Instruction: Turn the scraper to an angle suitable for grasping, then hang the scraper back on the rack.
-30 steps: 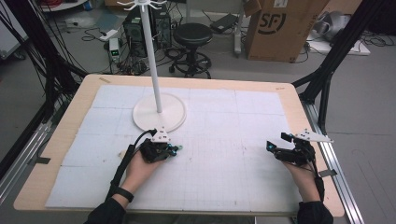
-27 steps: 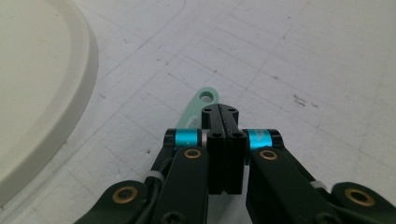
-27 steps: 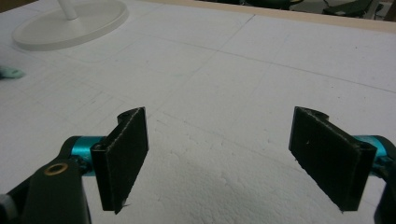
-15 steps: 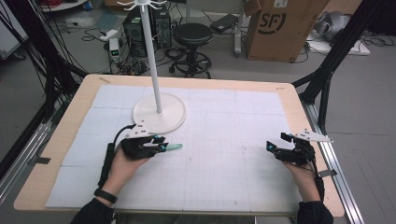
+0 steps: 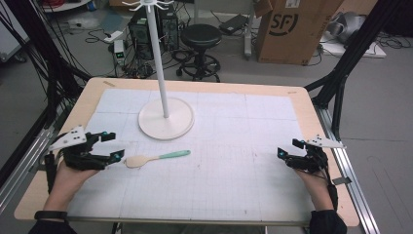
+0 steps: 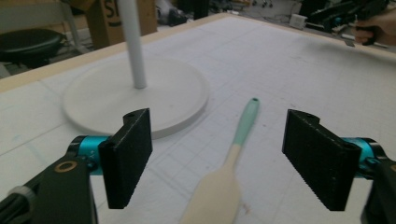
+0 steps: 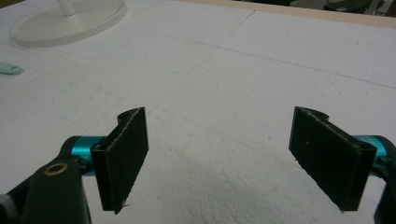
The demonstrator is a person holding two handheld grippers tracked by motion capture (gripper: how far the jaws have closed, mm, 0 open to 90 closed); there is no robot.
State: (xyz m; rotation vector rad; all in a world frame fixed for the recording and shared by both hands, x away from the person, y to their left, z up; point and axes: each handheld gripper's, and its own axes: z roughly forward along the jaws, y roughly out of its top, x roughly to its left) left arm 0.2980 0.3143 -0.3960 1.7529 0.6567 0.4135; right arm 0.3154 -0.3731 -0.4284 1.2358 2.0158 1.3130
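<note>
A small spatula (image 5: 155,158) with a cream blade and a mint-green handle lies flat on the white mat, just in front of the white stand's round base (image 5: 166,119). My left gripper (image 5: 113,146) sits at the table's left side, open, a short way left of the blade. In the left gripper view the spatula (image 6: 232,160) lies between the two spread jaws and ahead of them, untouched. My right gripper (image 5: 287,148) rests open near the right edge of the table, with nothing between its jaws (image 7: 224,158).
The white stand's pole (image 5: 158,53) rises from its base to hooks at the top. The wooden table edge (image 5: 311,117) frames the mat. A stool, a cardboard box and cables stand on the floor beyond the table.
My left gripper has drawn back to the left and opened, leaving the spatula lying on the mat. The right gripper has not moved.
</note>
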